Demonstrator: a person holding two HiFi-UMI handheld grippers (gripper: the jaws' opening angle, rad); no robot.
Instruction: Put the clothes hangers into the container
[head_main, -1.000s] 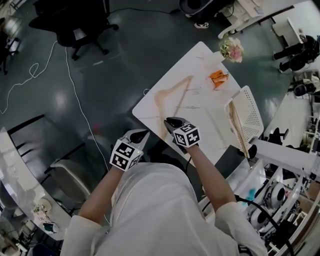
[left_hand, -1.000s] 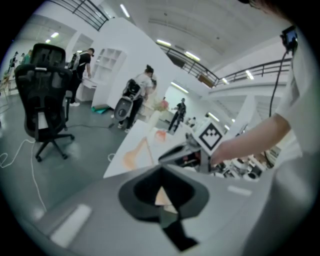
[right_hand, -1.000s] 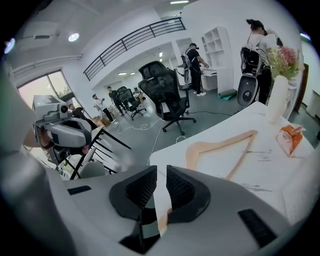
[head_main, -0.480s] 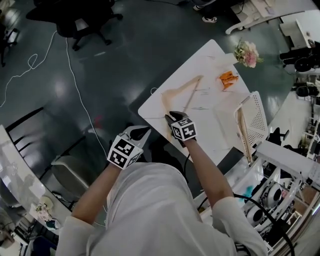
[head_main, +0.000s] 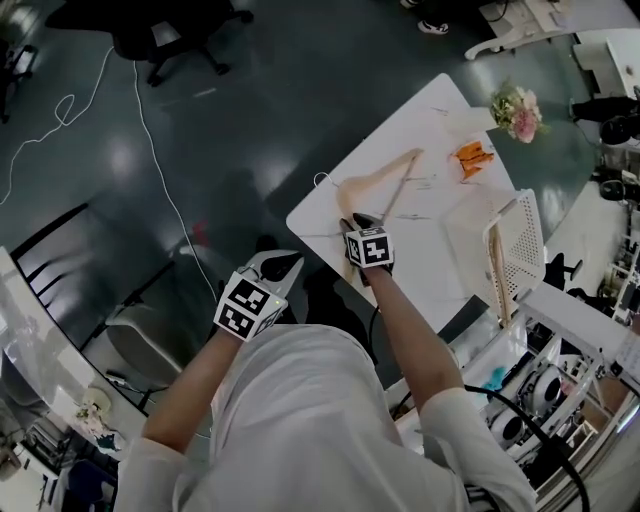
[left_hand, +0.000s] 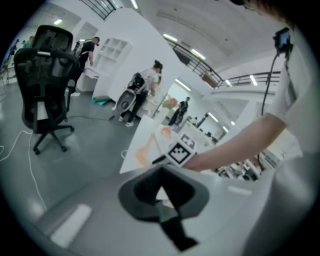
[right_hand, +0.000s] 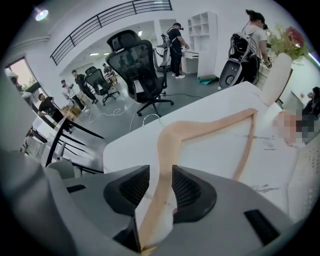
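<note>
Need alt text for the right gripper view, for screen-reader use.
The right gripper, whose jaws have just been opening, straddles one arm of a pale wooden clothes hanger that lies flat on a white table. The jaws are not clamped on it. Behind the table are a black mesh office chair and several people in an open office.

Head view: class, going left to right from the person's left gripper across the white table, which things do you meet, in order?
left gripper → wooden clothes hanger → orange item → white perforated container
</note>
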